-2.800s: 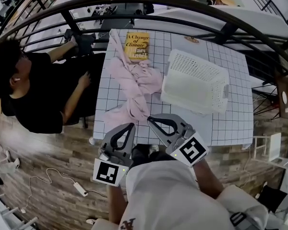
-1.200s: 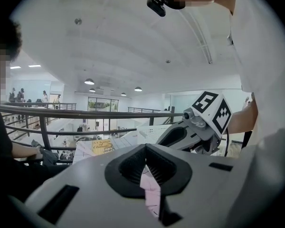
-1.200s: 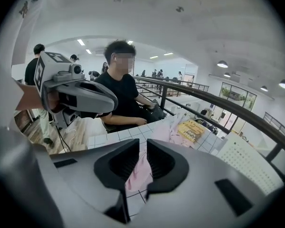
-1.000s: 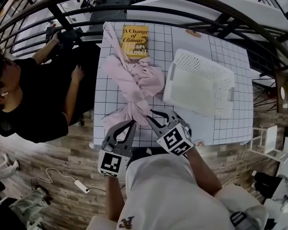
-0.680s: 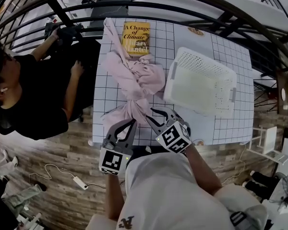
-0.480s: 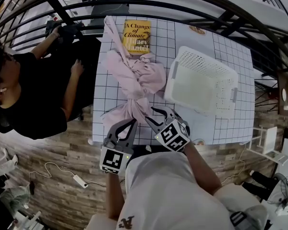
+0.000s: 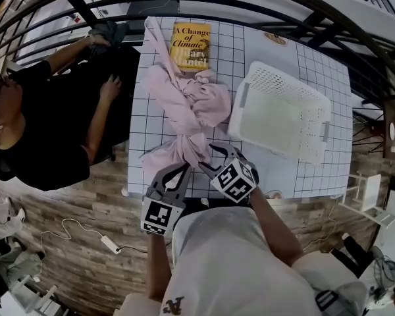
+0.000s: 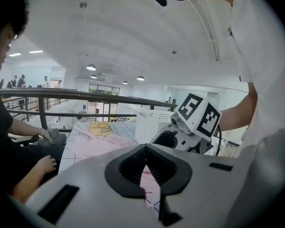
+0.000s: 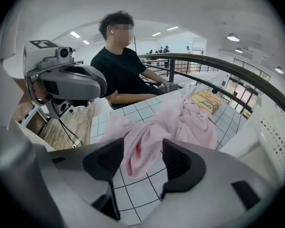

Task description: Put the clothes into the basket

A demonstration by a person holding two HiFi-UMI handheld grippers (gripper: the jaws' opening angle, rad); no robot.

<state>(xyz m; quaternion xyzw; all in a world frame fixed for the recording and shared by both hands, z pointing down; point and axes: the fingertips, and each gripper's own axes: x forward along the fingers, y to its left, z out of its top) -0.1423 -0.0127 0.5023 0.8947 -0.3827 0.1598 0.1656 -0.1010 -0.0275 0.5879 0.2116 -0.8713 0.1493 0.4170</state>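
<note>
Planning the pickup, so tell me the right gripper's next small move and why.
Probably ease the right gripper forward a touch, then close. Its jaws are opening with the near fold of the pink garment between them, pads not pressing on it, and the white basket to its right holds no clothes.

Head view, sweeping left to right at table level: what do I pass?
First the seated person in a black shirt, then the crumpled pink cloth garment, then the white perforated plastic basket.
</note>
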